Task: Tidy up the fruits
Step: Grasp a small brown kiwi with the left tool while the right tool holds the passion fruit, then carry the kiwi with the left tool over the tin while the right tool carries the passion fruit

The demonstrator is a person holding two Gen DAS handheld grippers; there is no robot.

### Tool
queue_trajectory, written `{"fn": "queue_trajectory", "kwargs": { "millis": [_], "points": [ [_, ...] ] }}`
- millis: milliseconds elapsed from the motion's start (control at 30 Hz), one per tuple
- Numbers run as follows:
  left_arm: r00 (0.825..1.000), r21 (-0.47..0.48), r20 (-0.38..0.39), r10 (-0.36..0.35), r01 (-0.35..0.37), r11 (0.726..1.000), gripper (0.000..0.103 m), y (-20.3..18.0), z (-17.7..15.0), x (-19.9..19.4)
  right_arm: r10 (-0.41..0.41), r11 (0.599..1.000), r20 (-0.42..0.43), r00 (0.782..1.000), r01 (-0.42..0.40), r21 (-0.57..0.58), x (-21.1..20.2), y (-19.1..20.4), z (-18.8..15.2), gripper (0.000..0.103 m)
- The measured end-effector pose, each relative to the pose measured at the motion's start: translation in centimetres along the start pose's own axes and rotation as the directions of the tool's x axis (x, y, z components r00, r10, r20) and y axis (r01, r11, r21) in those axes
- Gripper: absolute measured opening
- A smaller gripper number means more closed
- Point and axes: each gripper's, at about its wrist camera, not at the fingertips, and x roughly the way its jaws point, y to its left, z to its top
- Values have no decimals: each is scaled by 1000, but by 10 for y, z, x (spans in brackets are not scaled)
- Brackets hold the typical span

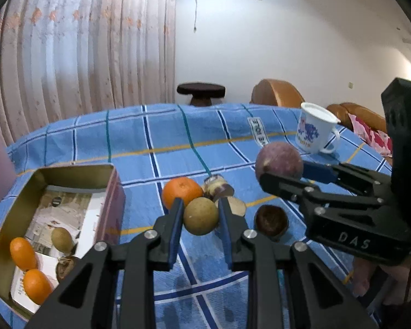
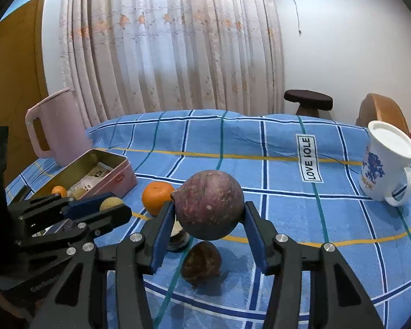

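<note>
Blue checked cloth (image 1: 156,134) covers the table, with a pale curtain (image 1: 82,41) and white wall behind. Left gripper (image 1: 200,216) is clenched on a small tan round fruit (image 1: 200,216), pinched between its blue pads and seemingly just clear of the cloth. Beyond its fingertips sit an orange (image 1: 181,192) and cut fruit pieces (image 1: 219,187); off to its left lies the open pink tin (image 1: 115,192), already holding two small oranges and a brown-green fruit. Right gripper (image 2: 209,213) grasps a large purple fruit (image 2: 209,204), held above a dark halved fruit (image 2: 201,263) just below its fingers; a white mug (image 2: 386,164) stands far to its right. Both fruits are round and smooth, so either may squirt from the pads if the grip tilts on the way to the tin. With the two grippers this close, they could also knock together, or the left could clip the tin's rim
</note>
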Motion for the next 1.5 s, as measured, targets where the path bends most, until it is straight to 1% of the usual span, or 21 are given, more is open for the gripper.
{"fn": "queue_trajectory", "kwargs": {
  "millis": [100,300,467,900,1067,1267,1433,1500],
  "points": [
    [1000,4,27,15,-15,1000,27,1,-1,-6,7,1000,9,1000,-7,-4,0,1,0,53],
    [999,-14,43,25,-25,1000,27,7,-3,-12,16,1000,28,999,-16,-3,-1,2,1,53],
    [997,-25,61,43,-41,999,27,11,-5,-17,13,999,52,999,-12,-30,-5,9,1,53],
    [995,-58,74,64,-60,997,27,21,-8,-23,13,999,89,996,-8,-49,-11,16,1,53],
    [994,-87,84,72,-65,994,27,31,-6,-27,40,998,84,996,-35,-55,-8,22,2,53],
    [994,-117,60,95,-88,989,27,48,-8,-30,80,996,58,995,-77,-54,-3,31,6,53],
    [992,-140,57,115,-106,984,27,63,-6,-37,123,989,43,991,-119,-82,-2,51,14,53],
    [989,-138,64,134,-124,983,27,68,-5,-42,139,985,38,990,-134,-107,-1,63,19,53]
  ]
}}
